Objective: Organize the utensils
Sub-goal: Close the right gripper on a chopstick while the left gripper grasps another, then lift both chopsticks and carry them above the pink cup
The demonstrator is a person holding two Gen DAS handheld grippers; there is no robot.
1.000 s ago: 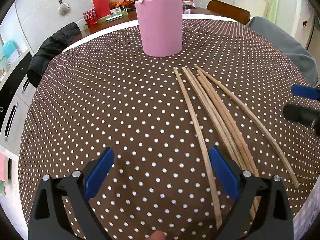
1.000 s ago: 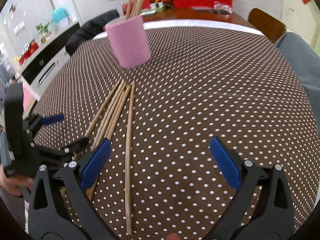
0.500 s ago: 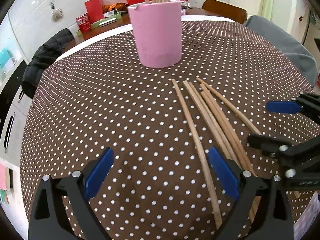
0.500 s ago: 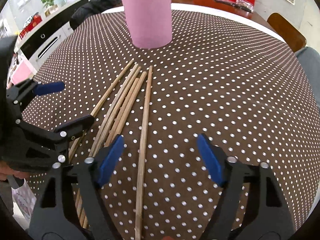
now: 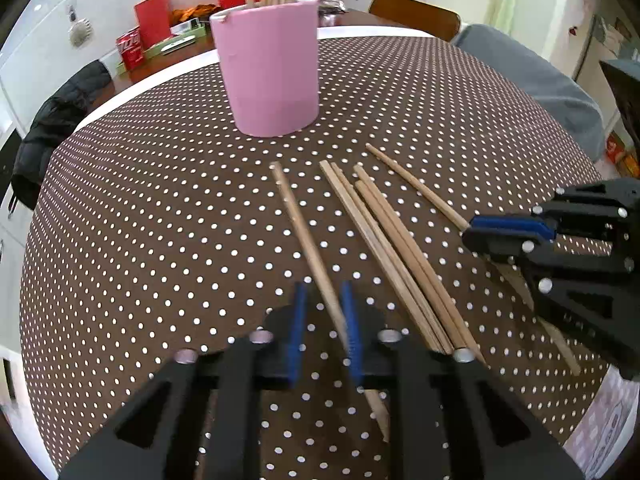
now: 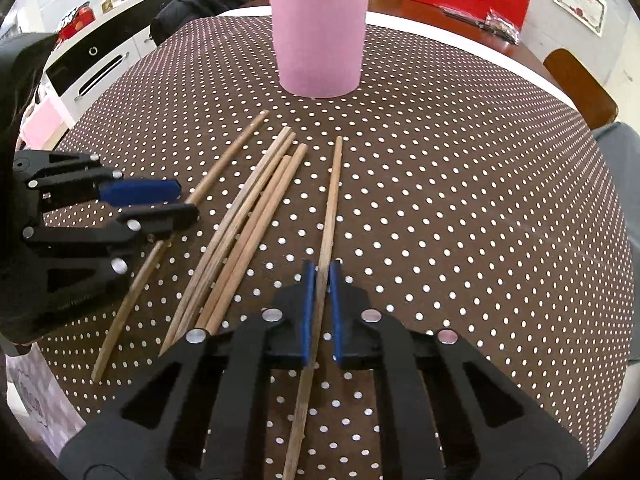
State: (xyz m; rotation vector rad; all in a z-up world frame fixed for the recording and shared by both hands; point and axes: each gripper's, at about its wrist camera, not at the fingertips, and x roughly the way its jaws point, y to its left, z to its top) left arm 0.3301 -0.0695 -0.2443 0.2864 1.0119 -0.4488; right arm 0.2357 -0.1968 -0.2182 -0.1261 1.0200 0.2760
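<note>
The tabletop (image 5: 160, 220) wears a dark brown cloth patterned all over with small white dots. Ahead of the left hand-held gripper (image 5: 324, 332), black with blue pads, stands a plain pink cup (image 5: 272, 72), and pale tan wooden chopsticks (image 5: 392, 248) lie just right of it. The right hand-held gripper (image 6: 320, 308) has the same black-and-blue colouring.

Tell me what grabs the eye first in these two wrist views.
The pink cup, upright at the far side of the polka-dot tablecloth with chopsticks standing in it, stands out most. Nearer, loose wooden chopsticks lie fanned toward it. The left gripper, its jaws closing, has the leftmost chopstick between its blue pads, and the right gripper is clamped on the rightmost chopstick.
</note>
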